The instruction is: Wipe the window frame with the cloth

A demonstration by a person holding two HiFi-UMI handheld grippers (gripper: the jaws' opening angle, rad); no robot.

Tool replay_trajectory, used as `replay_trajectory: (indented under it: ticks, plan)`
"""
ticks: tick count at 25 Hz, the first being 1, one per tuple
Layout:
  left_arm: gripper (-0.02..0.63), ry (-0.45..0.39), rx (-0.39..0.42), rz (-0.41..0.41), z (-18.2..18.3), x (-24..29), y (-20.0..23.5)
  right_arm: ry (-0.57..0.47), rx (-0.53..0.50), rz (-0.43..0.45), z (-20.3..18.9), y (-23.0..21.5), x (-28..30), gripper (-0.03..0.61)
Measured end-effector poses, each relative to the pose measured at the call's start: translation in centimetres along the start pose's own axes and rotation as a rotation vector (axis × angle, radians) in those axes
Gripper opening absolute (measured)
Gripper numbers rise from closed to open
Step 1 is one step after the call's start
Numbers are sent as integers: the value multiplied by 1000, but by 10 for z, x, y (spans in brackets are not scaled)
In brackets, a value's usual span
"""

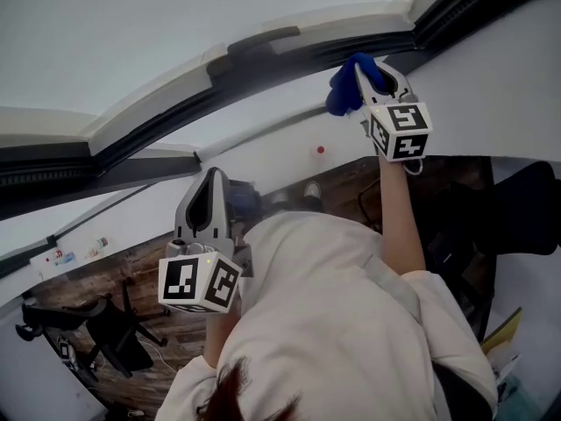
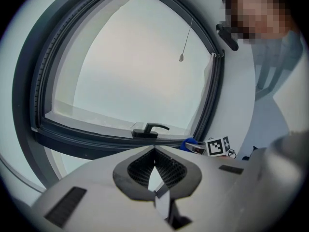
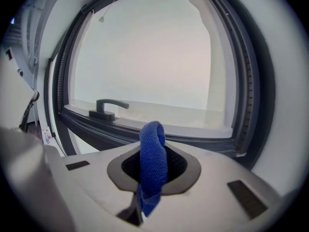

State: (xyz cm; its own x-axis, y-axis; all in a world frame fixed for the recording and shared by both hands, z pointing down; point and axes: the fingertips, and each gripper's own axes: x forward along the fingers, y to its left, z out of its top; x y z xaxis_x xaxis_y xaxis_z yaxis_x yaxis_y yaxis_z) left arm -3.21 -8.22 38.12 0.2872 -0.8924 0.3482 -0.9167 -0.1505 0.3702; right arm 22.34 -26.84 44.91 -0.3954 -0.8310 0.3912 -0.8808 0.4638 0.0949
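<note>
A dark grey window frame [image 1: 263, 68] runs across the head view, with a handle [image 1: 263, 39] on its lower rail. My right gripper [image 1: 372, 82] is raised to the frame's right end and is shut on a blue cloth [image 1: 349, 84], which sits right at the rail; contact is unclear. In the right gripper view the cloth [image 3: 153, 163] stands up in a fold between the jaws, before the frame [image 3: 145, 132] and handle [image 3: 108, 108]. My left gripper [image 1: 210, 187] hangs lower and further left, away from the frame, shut and empty [image 2: 154, 151]. It looks at the frame [image 2: 96, 139] and the cloth [image 2: 189, 143].
A white wall lies below the window, with a small red dot [image 1: 320, 150] on it. A blind cord pull [image 2: 181, 58] hangs in front of the pane. Far below are a wooden floor [image 1: 131, 279] and a black office chair [image 1: 96, 331]. The person's light-clothed torso fills the lower middle.
</note>
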Motion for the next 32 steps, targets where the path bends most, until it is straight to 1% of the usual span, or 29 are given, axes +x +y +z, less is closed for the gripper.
replay_trajectory:
  ticks: [3,6,11,15,17,19,24,32]
  plan:
    - [5,7,4,-40,2,3,1,-31,-22,48,21,33,6,44]
    - [5,8,5,-59,4,-2,3,-47,-58,108,36,71,15,44]
    - [5,6,-1,-70,3,-14,6,-35,-118,242,41,140,31,44]
    - [6,13,-8,-71,-2,-25,6,-33,-163,326,41,181,41,44]
    - [5,12,-13,-69,-3,-30,6,-19,-186,338,37,193,47,44]
    - [5,9,-9,-66,-4,-34,9,-13,-194,332,33,196,53,44]
    - [5,3,2,-45,-3,-44,16,-37,-195,314,31,197,56,44]
    - [5,-2,6,-51,-4,-51,11,-47,-216,310,32,197,55,44]
